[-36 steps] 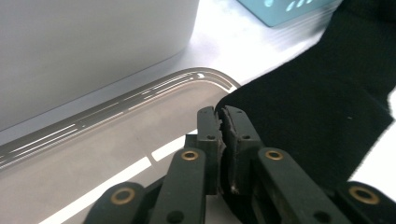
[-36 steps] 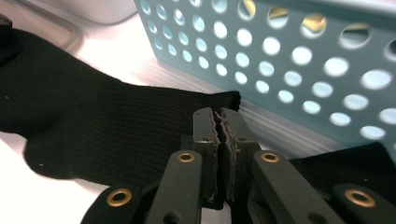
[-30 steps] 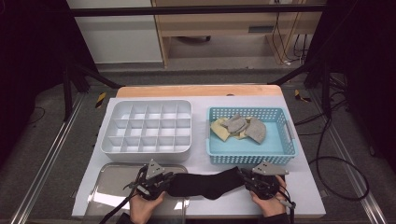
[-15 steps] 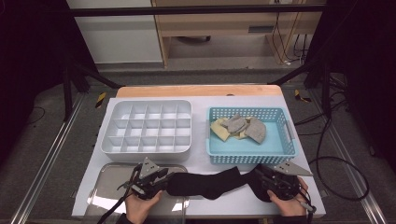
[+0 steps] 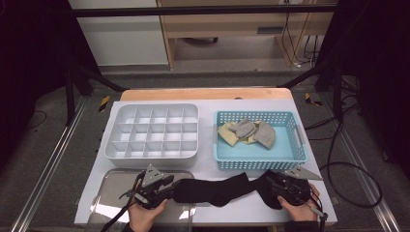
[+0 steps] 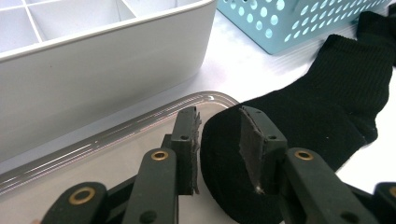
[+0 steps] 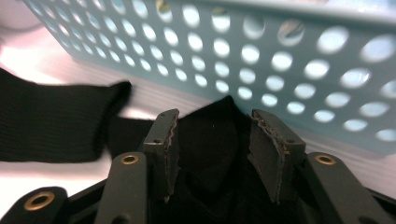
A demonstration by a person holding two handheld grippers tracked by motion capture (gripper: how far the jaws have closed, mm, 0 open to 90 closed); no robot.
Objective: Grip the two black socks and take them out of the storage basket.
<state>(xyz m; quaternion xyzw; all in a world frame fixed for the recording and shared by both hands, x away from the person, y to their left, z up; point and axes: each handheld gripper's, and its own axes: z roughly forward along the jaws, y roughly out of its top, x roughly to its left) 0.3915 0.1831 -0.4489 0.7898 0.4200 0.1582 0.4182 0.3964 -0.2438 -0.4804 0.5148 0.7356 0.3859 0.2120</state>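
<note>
Both tools have just been opening since the earlier frames, right tool (image 5: pixel 279 187) shifted outward. Black knit sock (image 5: pixel 218 189): flat on white counter (image 5: pixel 207 166), stretched between tools; ends lie between spread jaws, unpinched. Left tool (image 5: pixel 167 188): over clear tray (image 5: pixel 113 180). Advice: withdraw level, pads clear of fabric, keeping sock straight.

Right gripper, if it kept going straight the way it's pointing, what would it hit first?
The right gripper has black sock lying between its parted jaws already. Beyond that cloth, the blue basket wall stands straight ahead and looks close, though depth is hard to judge.
</note>
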